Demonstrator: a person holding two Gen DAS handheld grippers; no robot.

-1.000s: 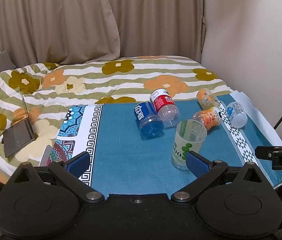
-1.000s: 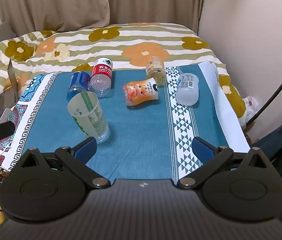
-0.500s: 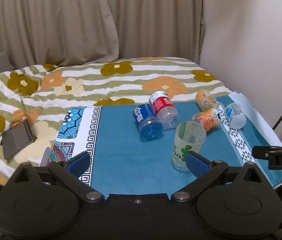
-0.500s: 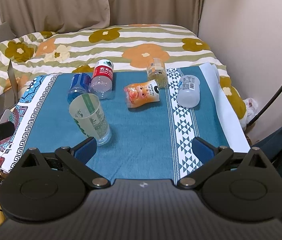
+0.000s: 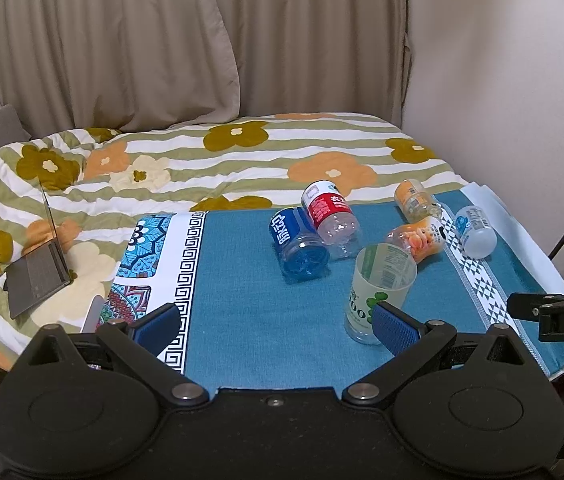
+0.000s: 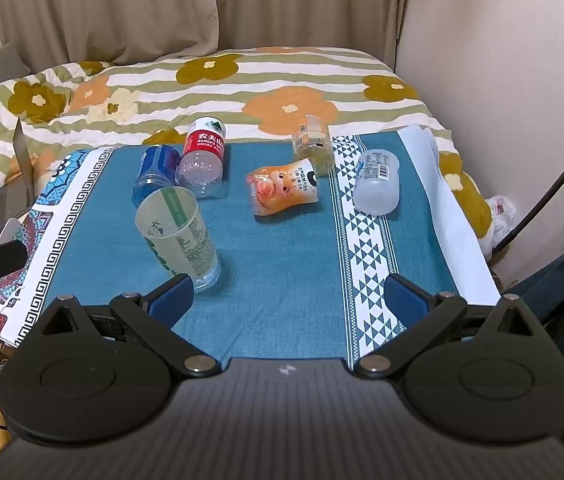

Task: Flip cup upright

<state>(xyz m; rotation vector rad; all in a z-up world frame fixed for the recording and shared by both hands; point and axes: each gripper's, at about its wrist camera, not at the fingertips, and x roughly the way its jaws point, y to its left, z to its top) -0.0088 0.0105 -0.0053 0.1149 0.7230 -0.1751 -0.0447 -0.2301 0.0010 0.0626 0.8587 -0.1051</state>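
Observation:
A translucent cup with green print stands upright on the blue cloth, mouth up; it also shows in the right wrist view. My left gripper is open and empty, its right fingertip just in front of the cup's base. My right gripper is open and empty, its left fingertip close to the cup's base. Several cut bottles lie on their sides behind the cup: blue, red-labelled, orange cartoon, amber, and frosted white.
The cloth covers a small table pushed against a bed with a flowered striped quilt. A laptop rests on the bed at left. A wall and a black cable are at right. Curtains hang behind.
Both grippers have pulled back slightly and risen; the scene sits a little lower and farther in both views. The cup stays upright and still.

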